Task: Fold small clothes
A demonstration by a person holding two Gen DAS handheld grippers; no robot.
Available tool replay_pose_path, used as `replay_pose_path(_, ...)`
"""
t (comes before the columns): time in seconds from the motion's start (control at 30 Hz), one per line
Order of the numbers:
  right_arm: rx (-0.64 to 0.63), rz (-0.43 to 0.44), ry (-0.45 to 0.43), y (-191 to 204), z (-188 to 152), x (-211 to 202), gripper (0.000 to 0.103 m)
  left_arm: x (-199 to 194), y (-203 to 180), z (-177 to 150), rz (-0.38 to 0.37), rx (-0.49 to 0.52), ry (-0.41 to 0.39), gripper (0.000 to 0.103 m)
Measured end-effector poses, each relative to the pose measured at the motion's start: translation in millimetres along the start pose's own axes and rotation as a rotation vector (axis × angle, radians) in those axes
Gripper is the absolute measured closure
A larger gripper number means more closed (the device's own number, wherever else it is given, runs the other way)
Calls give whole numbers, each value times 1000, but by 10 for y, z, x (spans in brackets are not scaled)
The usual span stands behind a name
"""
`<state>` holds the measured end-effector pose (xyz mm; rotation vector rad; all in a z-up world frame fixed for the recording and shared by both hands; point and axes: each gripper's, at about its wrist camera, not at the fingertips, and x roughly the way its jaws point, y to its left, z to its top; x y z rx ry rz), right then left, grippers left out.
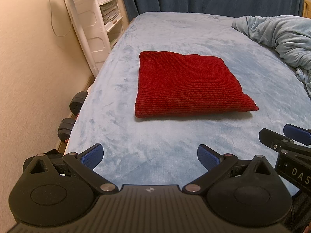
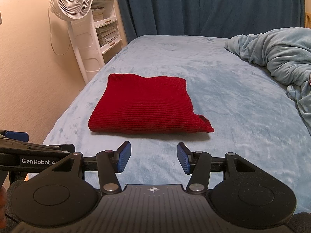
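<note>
A red knitted garment [image 1: 186, 83] lies folded into a neat square on the light blue bed [image 1: 175, 139]; it also shows in the right wrist view [image 2: 145, 108]. My left gripper [image 1: 149, 157] is open and empty, held back from the garment's near edge. My right gripper [image 2: 153, 160] is open and empty, just short of the garment's near edge. The right gripper shows at the right edge of the left wrist view [image 1: 287, 137], and the left gripper at the left edge of the right wrist view [image 2: 17, 137].
A crumpled light blue blanket [image 2: 279, 58] lies on the bed's right side. A white standing fan [image 2: 72, 2] and white shelves [image 2: 105, 25] stand by the wall at left. Dumbbells [image 1: 72, 114] lie on the floor beside the bed. Dark blue curtains [image 2: 204, 5] hang behind.
</note>
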<state>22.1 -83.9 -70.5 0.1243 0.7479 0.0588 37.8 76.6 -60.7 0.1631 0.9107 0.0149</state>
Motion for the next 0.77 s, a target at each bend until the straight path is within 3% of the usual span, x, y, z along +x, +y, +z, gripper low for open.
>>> replay_pose_path(0.5,-9,8,5,19,-19,-15,49,2,7,-16,3,4,0,0)
replay_pose_path(0.63,-15,16,10,23,-17,-18,49,-16,-10,-31,36,30,-22,0)
replay_pose_path(0.77,-19,21,11,36,-14,-19,49,-8,16,-30,14,8,-1,0)
